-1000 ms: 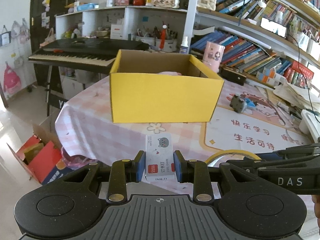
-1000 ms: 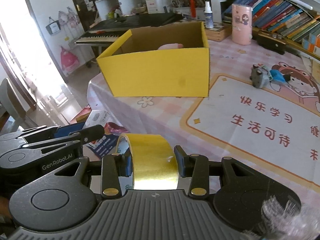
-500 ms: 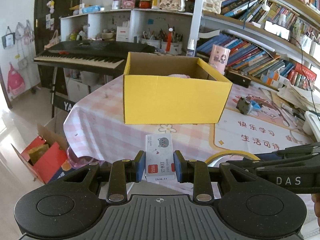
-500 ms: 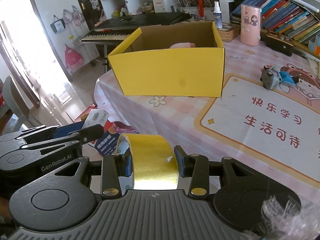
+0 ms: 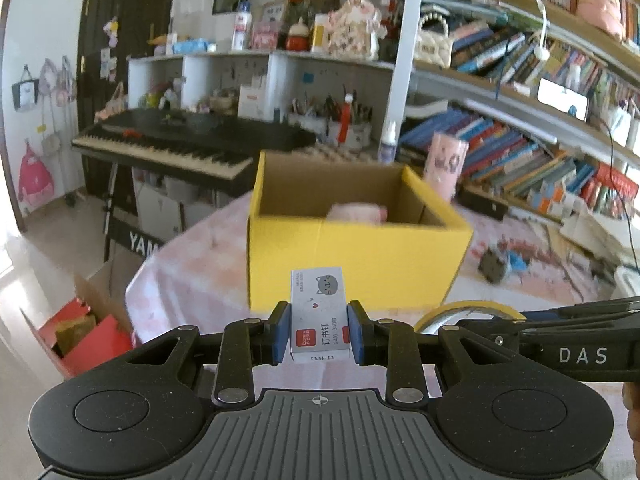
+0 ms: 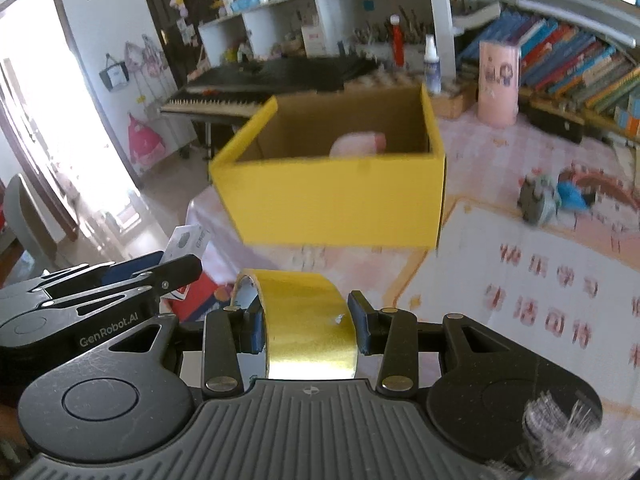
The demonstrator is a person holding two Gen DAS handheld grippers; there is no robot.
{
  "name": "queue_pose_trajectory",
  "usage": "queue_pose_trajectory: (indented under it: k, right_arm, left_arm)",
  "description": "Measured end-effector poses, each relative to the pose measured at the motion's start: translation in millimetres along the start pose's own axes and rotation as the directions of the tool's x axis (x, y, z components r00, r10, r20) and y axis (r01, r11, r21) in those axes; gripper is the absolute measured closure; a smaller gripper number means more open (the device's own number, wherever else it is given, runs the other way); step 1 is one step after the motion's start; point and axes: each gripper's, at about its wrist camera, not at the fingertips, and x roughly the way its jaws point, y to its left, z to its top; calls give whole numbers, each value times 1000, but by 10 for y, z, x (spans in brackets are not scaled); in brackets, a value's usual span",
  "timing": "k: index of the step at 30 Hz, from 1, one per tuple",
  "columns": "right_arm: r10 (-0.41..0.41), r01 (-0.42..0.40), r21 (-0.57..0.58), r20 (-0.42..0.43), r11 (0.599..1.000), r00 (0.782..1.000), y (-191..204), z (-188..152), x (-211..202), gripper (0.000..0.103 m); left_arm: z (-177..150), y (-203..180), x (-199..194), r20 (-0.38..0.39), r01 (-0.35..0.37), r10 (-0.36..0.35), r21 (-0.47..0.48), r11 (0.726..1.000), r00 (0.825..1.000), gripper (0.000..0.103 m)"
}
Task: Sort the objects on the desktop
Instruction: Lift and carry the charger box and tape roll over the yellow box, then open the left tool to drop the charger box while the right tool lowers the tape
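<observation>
My left gripper (image 5: 319, 330) is shut on a small white staple box (image 5: 318, 312) with a grey cat face and a red label. My right gripper (image 6: 306, 320) is shut on a roll of yellow tape (image 6: 306, 320), held by its flat sides. Ahead of both stands an open yellow cardboard box (image 5: 356, 256) (image 6: 332, 204) on the pink checked tablecloth (image 5: 188, 276). A pink object (image 6: 358, 144) lies inside it. The tape roll (image 5: 464, 312) and right gripper show at the right of the left wrist view. The left gripper (image 6: 100, 292) shows at the left of the right wrist view.
A grey toy with a blue piece (image 6: 540, 200) lies on the printed mat (image 6: 520, 280) right of the box. A pink cylinder (image 6: 498, 82) stands behind. A keyboard (image 5: 180, 144), bookshelves (image 5: 520, 152) and a red carton on the floor (image 5: 88, 336) surround the table.
Both grippers have risen and tipped up, so the yellow box sits lower and nearer in view and its inside shows. Each gripper keeps its hold.
</observation>
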Motion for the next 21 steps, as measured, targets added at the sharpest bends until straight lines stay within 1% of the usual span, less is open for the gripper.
queue_pose_trajectory:
  k: [8,14,17,21]
  right_arm:
    - [30,-30,-4,116,1000,993,-189,574,11,65]
    - [51,-47,-28,189,999,981,-373,1035,75,65]
    - [56,-48,-44,202,998,978,-452,1184,132,65]
    - [64,-52,-64,197,997,978,-583,1352,312,65]
  left_arm:
    - [428,-73,284,75,-3,5,-22,1000,997,75]
    - [656,-170,558,99,-9,12,-27,1000,995,75]
    - [733,-217,689,102,-19,22,-30,999,995,74]
    - [791,-270,863,90,-40,43,-31,999,995,74]
